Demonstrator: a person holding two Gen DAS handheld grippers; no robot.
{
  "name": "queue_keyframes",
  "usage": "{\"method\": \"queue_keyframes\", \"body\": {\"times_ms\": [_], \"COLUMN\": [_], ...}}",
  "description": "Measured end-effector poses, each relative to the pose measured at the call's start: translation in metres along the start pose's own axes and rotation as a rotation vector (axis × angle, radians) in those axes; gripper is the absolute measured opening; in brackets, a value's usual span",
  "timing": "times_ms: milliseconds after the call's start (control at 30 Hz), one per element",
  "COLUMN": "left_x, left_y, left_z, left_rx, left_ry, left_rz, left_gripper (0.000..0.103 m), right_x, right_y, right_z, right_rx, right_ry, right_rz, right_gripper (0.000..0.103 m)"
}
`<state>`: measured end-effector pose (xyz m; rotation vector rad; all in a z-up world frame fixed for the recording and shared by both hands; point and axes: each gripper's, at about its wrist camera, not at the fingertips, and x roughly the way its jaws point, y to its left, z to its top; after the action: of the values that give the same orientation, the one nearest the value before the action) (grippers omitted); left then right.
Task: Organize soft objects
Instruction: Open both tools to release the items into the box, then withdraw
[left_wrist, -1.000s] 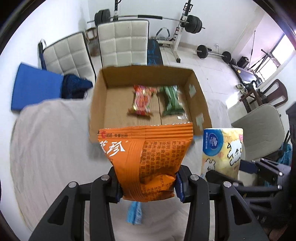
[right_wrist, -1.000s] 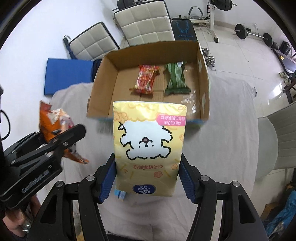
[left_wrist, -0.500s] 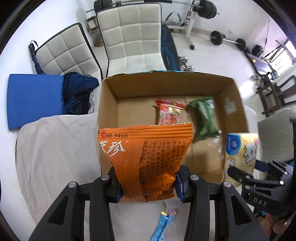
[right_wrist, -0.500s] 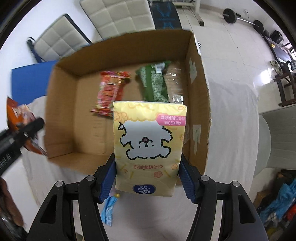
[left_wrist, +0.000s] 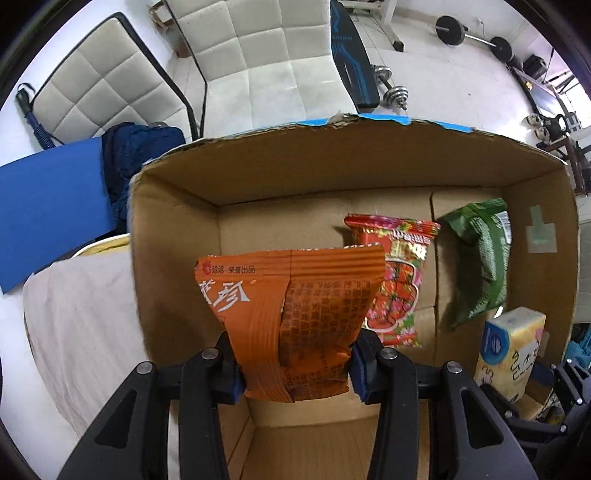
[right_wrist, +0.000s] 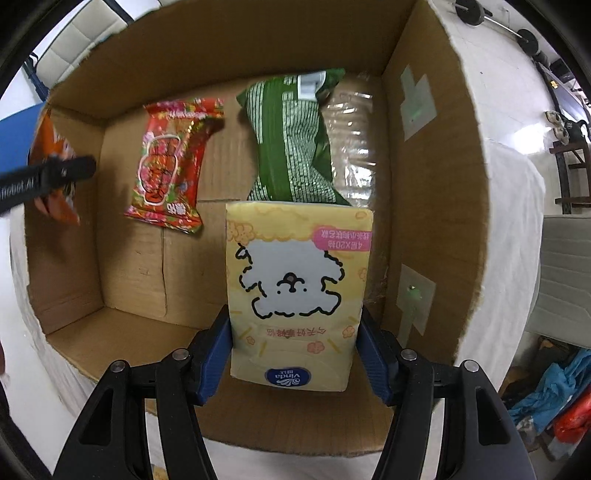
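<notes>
Softness governs both loads here. The left hand-held gripper (left_wrist: 295, 369) is clamped on the lower end of an orange snack bag (left_wrist: 291, 317), its blue pads pinching the film so the sides pucker inward; the bag looks light, air-puffed and slick, so the hold probably wants to stay near the bottom seam, where the film is doubled, rather than on the ballooned middle. The right hand-held gripper (right_wrist: 295, 354) is squeezing a yellow tissue pack (right_wrist: 295, 295) across its narrow sides near the base; that pack should be light, springy and forgiving, with a plastic wrap that could slide under a loose grip.

Both loads hang over the open cardboard box (right_wrist: 436, 206), which sits on a cloth-covered worktop (left_wrist: 81, 325). In the right wrist view the tissue pack is at about 5 o'clock of the box floor, the red snack packet (right_wrist: 170, 170) at 10 o'clock, and the green packet (right_wrist: 291, 140) at 12 o'clock with a clear wrapper (right_wrist: 354, 147) just beside it. The orange bag enters near the box's 9 o'clock wall.
</notes>
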<state>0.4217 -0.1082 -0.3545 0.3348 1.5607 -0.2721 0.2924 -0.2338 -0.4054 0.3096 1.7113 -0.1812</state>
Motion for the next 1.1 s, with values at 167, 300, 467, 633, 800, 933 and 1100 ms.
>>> {"method": "queue_keyframes", "body": {"times_ms": [167, 300, 467, 633, 800, 933, 1100], "left_x": [0.010, 0.003, -0.014, -0.035, -0.062, -0.080, -0.097], "left_y": [0.000, 0.001, 0.001, -0.001, -0.004, -0.004, -0.004], "left_z": [0.010, 0.012, 0.009, -0.003, -0.026, -0.046, -0.084], "left_rx": [-0.011, -0.035, -0.047, -0.047, -0.048, -0.059, -0.087], "left_ry": [0.056, 0.047, 0.018, -0.024, -0.088, -0.129, -0.184], "left_rz": [0.003, -0.007, -0.019, -0.037, -0.044, -0.051, -0.047], "left_gripper": [0.044, 0.052, 0.054, 0.069, 0.090, 0.091, 0.091], "right_x": [0.005, -0.001, -0.009, -0.017, -0.030, -0.047, -0.067], "right_y": [0.006, 0.006, 0.003, 0.003, 0.010, 0.011, 0.013], "right_z": [0.005, 0.008, 0.007, 0.000, -0.009, -0.017, -0.035], "right_rx": [-0.012, 0.000, 0.011, 0.014, 0.003, -0.003, -0.012], "right_ry": [0.024, 0.025, 0.014, -0.003, -0.039, -0.085, -0.141], "right_rz": [-0.008, 0.006, 0.011, 0.029, 0.025, 0.014, 0.004], "right_gripper": [0.067, 0.078, 0.078, 0.099, 0.100, 0.103, 0.103]}}
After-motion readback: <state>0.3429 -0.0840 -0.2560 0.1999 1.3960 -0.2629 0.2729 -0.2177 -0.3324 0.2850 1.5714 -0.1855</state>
